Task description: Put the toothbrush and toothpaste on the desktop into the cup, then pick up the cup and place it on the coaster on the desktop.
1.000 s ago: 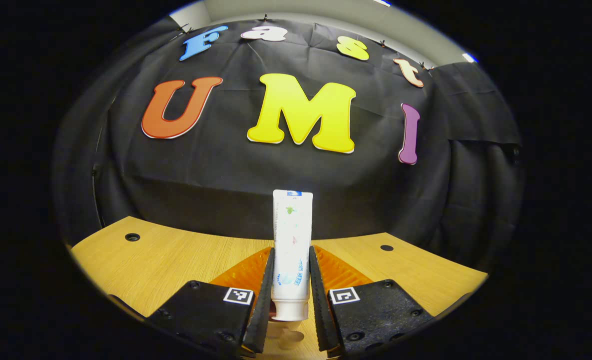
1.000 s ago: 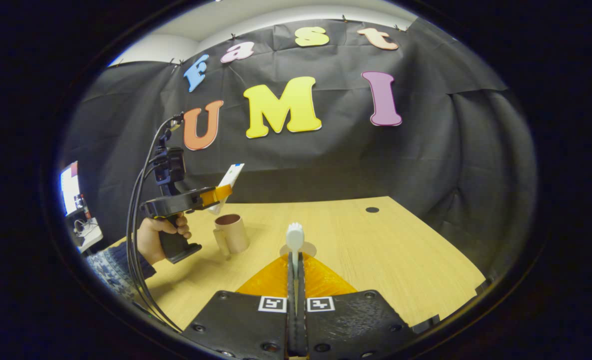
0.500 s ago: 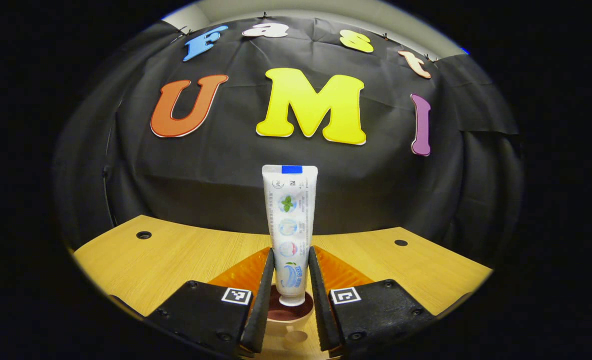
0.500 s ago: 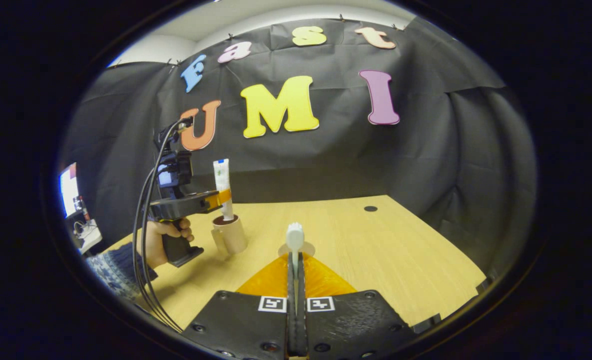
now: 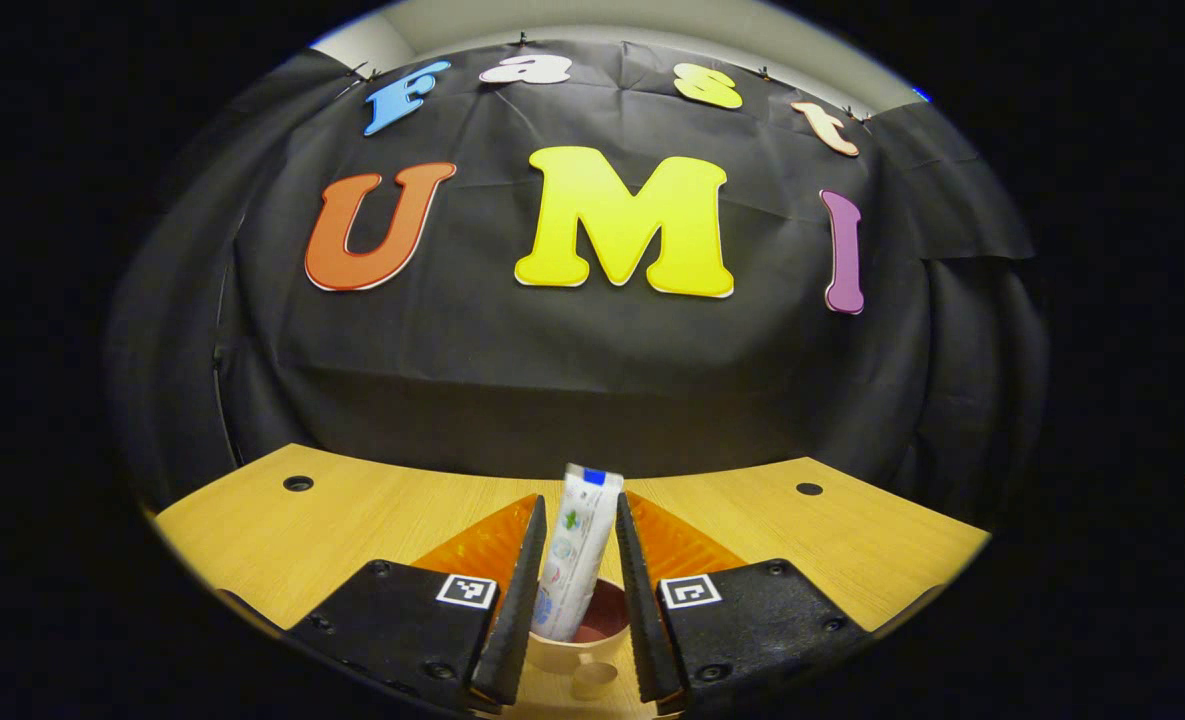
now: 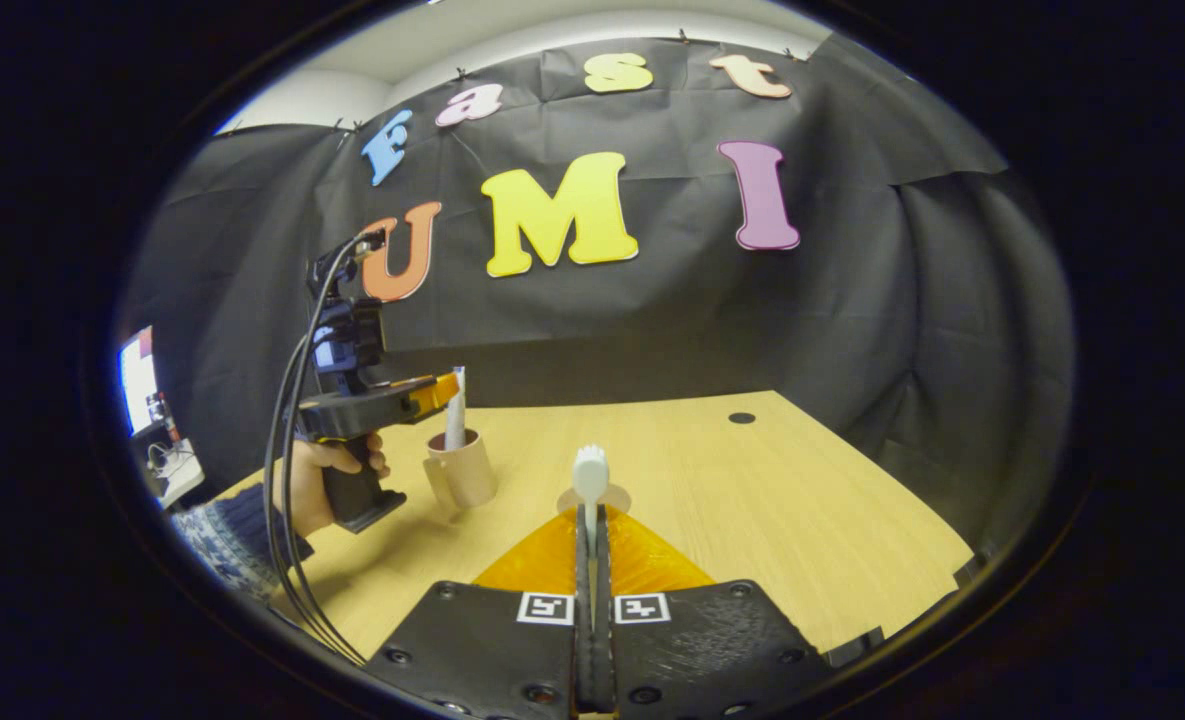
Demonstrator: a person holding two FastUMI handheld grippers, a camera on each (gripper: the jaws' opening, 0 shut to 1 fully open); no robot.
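At the left of the right gripper view a hand (image 6: 304, 488) holds the left gripper (image 6: 442, 389) just above the cup (image 6: 464, 472), which stands on the desktop (image 6: 752, 500). The toothpaste (image 5: 574, 545) stands in the cup (image 5: 592, 640), cap end down and leaning a little; in the left gripper view the fingers flank the tube with a small gap on each side, so the jaws look narrowly parted and no longer press it. Further right, the right gripper (image 6: 593, 530) is closed on the toothbrush (image 6: 590, 478), its head pointing forward above a pale round disc (image 6: 620, 497) on the wood, probably the coaster. I judge the toothpaste step all but finished. Next, the left gripper needs to lift clear without knocking the tube, and the toothbrush must be carried left and lowered into the cup beside it.
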